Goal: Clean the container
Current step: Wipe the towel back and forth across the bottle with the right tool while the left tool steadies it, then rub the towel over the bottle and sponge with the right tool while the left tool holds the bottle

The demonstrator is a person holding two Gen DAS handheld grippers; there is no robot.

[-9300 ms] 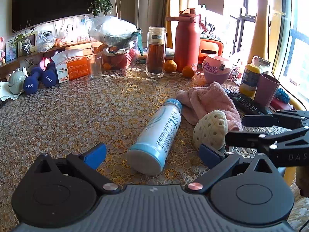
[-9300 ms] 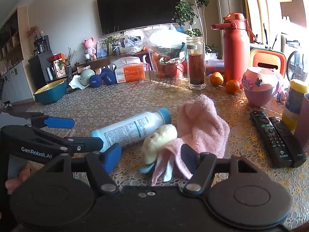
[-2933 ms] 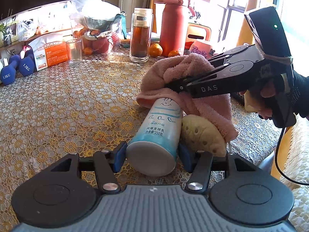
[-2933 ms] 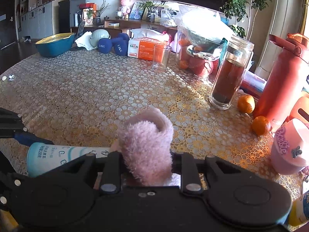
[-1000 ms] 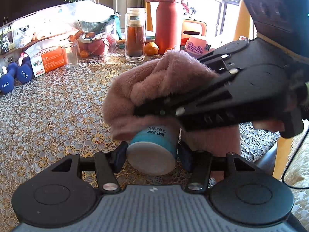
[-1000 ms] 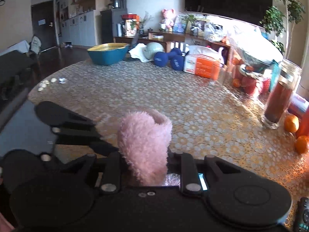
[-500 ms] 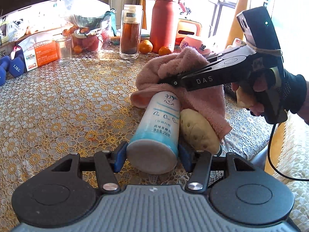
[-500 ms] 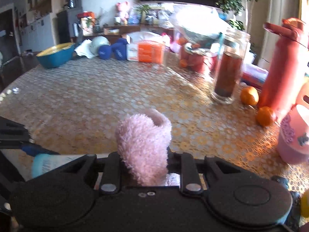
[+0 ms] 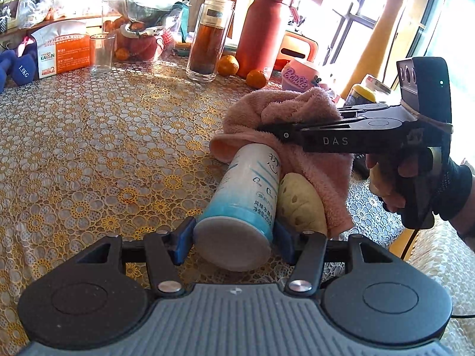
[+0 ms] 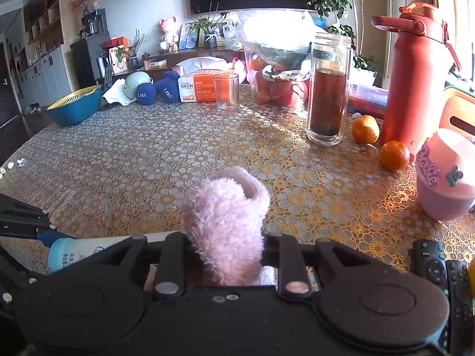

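My left gripper is shut on the base end of a white and blue bottle, which lies pointing away over the table. A pink towel drapes over the bottle's far end and hides its cap. My right gripper comes in from the right, shut on that towel, held by a gloved hand. In the right wrist view the towel bulges up between the shut fingers, and the bottle shows low at the left. A cream sponge lies against the bottle's right side.
A glass jar of dark liquid, a red flask, two oranges, a pink Barbie cup and a drinking glass stand at the back. Remote controls lie at the right. Blue dumbbells and a teal basin are far left.
The right gripper with the towel has slid along the bottle from near its base back to the far end. The left gripper keeps its hold on the bottle.
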